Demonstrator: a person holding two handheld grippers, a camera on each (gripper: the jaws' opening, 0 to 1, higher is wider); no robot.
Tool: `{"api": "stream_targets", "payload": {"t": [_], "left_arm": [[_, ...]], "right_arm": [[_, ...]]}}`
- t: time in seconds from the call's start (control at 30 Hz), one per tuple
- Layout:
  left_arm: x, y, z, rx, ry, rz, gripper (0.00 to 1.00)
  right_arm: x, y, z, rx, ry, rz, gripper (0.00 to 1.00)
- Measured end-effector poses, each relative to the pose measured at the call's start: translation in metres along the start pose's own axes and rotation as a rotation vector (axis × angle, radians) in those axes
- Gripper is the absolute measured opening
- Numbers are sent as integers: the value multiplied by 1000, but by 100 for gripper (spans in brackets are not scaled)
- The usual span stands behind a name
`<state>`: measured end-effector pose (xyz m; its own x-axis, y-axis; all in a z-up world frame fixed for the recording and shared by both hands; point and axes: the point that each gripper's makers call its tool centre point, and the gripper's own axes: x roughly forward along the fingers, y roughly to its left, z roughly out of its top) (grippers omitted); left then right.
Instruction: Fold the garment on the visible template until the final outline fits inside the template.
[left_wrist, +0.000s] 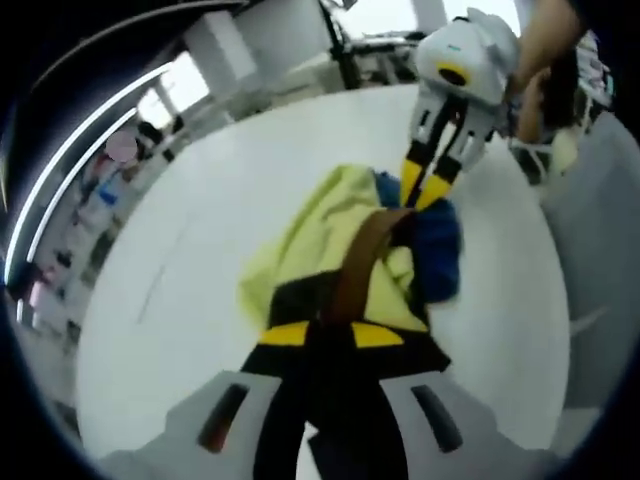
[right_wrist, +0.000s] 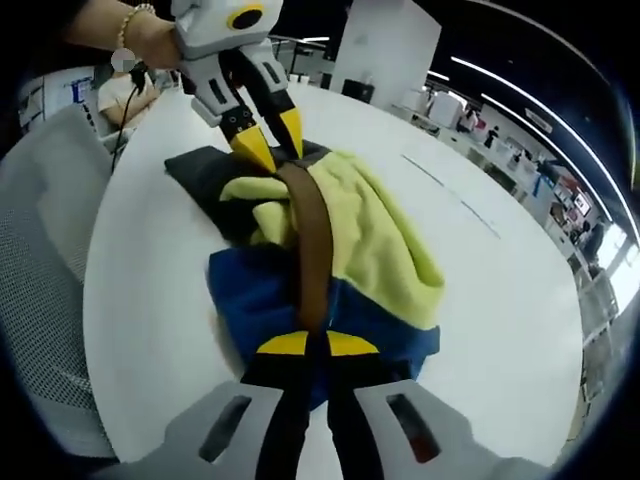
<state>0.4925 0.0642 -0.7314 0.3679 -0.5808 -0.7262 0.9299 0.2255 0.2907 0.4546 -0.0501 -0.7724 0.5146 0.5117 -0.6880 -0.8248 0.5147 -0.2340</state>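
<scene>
Garment (left_wrist: 350, 250) bunched on white table (left_wrist: 200, 250), both tongs clamping its brown strap (right_wrist: 312, 250)

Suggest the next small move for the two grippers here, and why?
Probably draw the two ends apart to flatten the pile. The left gripper and right gripper each pinch an end of the garment, which is bunched on the white table, its brown strip running between them.
</scene>
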Motion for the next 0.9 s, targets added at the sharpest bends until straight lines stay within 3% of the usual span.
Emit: {"api": "stream_targets", "payload": {"t": [0.23, 0.57, 0.8, 0.9], "left_arm": [[0, 0, 2, -12, -6, 2, 2], [-12, 0, 12, -124, -68, 5, 0], [-25, 2, 19, -167, -100, 38, 0], [-37, 4, 31, -202, -149, 79, 0]], "right_arm": [[1, -4, 6, -30, -13, -20, 3], [-16, -19, 18, -8, -40, -83, 3], [-33, -31, 33, 41, -79, -134, 3], [-44, -36, 43, 155, -120, -157, 2]]}}
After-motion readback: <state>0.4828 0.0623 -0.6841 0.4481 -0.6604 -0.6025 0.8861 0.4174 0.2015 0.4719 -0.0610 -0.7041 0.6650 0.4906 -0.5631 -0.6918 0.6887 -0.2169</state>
